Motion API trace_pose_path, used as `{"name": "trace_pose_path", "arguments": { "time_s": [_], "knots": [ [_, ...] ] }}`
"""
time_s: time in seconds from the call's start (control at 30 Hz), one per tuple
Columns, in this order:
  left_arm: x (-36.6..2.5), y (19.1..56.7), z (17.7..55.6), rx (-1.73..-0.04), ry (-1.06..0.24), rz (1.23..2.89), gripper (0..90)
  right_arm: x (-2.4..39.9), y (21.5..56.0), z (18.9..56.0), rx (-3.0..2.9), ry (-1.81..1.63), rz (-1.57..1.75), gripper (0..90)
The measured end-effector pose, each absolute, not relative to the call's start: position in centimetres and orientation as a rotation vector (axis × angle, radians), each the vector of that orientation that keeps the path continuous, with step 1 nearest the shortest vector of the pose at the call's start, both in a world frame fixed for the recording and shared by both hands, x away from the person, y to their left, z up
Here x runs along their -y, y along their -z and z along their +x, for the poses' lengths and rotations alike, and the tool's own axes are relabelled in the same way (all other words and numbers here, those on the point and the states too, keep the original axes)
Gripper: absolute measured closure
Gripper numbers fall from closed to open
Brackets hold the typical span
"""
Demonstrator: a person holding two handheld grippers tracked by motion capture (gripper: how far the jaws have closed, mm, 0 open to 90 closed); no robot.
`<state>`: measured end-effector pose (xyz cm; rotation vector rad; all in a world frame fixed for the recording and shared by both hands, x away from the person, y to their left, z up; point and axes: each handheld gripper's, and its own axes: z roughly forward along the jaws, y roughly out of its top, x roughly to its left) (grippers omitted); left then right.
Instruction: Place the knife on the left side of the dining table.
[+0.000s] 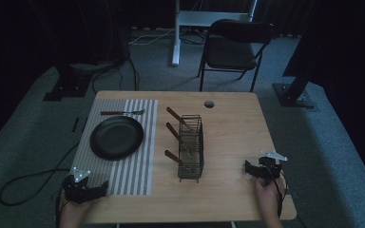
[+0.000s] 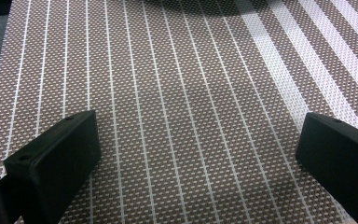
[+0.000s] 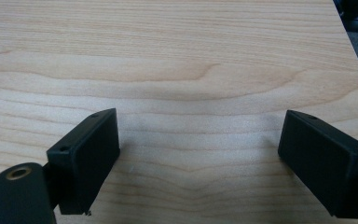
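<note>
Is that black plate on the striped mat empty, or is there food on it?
Empty. The high view shows the black plate with a bare dark surface; the fork lies beyond it on the striped mat.

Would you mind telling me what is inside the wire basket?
Three wooden-handled utensils lean in the wire basket, handles sticking out toward the plate. Their working ends are too dark among the wires to identify.

No lettering, label, brand mark, number or sign can be read anywhere in these pictures.
</note>
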<state>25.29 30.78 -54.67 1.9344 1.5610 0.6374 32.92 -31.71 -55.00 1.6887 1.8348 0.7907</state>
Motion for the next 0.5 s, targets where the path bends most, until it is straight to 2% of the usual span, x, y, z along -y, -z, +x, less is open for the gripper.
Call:
{"name": "trace_pose_path", "arguments": {
  "time_s": [0.5],
  "knots": [
    [-30.78,54.67,25.29,-1.562,-0.636,1.934,0.5,31.7,55.0,32.86,-1.833,-0.79,1.691,11.5]
  ]
}}
